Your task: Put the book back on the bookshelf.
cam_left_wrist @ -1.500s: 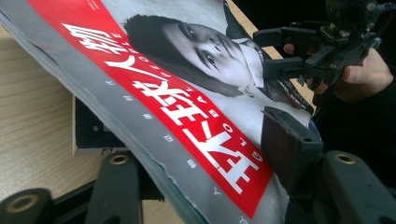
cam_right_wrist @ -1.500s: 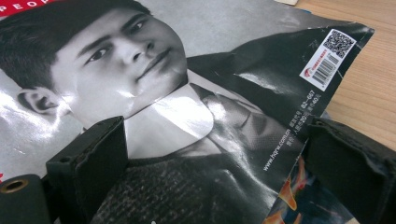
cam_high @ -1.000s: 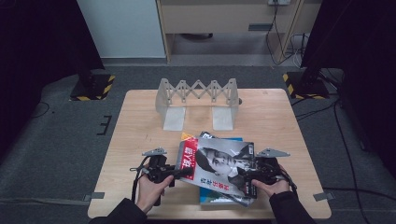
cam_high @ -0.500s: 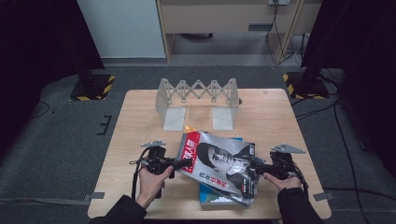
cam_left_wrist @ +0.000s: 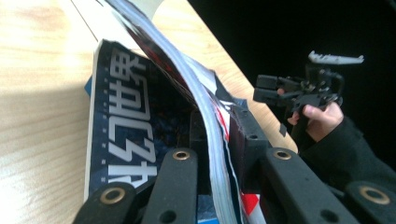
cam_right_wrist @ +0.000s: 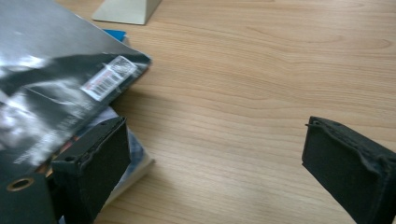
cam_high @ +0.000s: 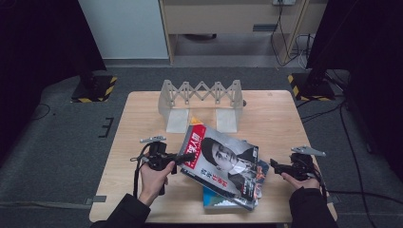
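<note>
Black pads of your left hand-held gripper [cam_high: 183, 156] have just been closing and now pinch the left edge of the top magazine [cam_high: 223, 164], lifting that side off the stack [cam_high: 223, 199] at the near middle of the bench [cam_high: 142, 114]. Your right hand-held gripper [cam_high: 275, 166] stands spread wide, empty, just right of the stack; a second ago it touched the magazine. Beyond stands the grey folding rack [cam_high: 202, 92].
</note>
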Tool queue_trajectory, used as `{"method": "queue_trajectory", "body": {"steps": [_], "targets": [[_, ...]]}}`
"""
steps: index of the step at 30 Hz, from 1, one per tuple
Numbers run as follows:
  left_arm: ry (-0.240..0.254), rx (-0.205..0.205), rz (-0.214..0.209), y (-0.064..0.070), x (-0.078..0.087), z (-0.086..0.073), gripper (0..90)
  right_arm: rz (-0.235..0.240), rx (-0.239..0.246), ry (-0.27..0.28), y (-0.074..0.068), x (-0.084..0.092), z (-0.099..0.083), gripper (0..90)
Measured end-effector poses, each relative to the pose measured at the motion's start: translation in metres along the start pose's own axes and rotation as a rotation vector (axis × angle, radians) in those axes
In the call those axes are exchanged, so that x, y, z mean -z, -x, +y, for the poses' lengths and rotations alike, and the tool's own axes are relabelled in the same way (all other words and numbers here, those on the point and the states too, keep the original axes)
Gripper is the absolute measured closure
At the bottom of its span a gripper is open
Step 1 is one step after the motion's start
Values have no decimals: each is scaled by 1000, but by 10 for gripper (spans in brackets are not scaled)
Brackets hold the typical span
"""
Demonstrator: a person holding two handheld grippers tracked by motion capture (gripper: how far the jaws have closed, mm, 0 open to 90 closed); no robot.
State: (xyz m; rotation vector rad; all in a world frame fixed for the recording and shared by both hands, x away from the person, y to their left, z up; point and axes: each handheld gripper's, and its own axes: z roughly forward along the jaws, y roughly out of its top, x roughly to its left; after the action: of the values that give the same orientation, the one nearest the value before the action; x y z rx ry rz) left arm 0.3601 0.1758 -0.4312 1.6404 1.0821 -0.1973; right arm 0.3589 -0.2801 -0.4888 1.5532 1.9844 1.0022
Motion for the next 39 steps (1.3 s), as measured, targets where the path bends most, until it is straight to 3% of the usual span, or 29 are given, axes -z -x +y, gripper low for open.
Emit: {"method": "queue_trajectory", "body": {"steps": [9,17,27,35,39], "targets": [[50,-11,-30,8,11,14,847,-51,50,-38,8,-5,-4,70],[116,-25,-45,18,25,28,863,-54,38,-58,16,-10,-8,70],[205,-38,-64,28,39,46,865,-71,92,-101,22,-18,-14,68],[259,-60,-54,36,50,61,865,-78,108,-119,26,-23,-18,59],[271,-96,-9,39,57,70,865,-81,121,-132,27,-25,-21,55]]}}
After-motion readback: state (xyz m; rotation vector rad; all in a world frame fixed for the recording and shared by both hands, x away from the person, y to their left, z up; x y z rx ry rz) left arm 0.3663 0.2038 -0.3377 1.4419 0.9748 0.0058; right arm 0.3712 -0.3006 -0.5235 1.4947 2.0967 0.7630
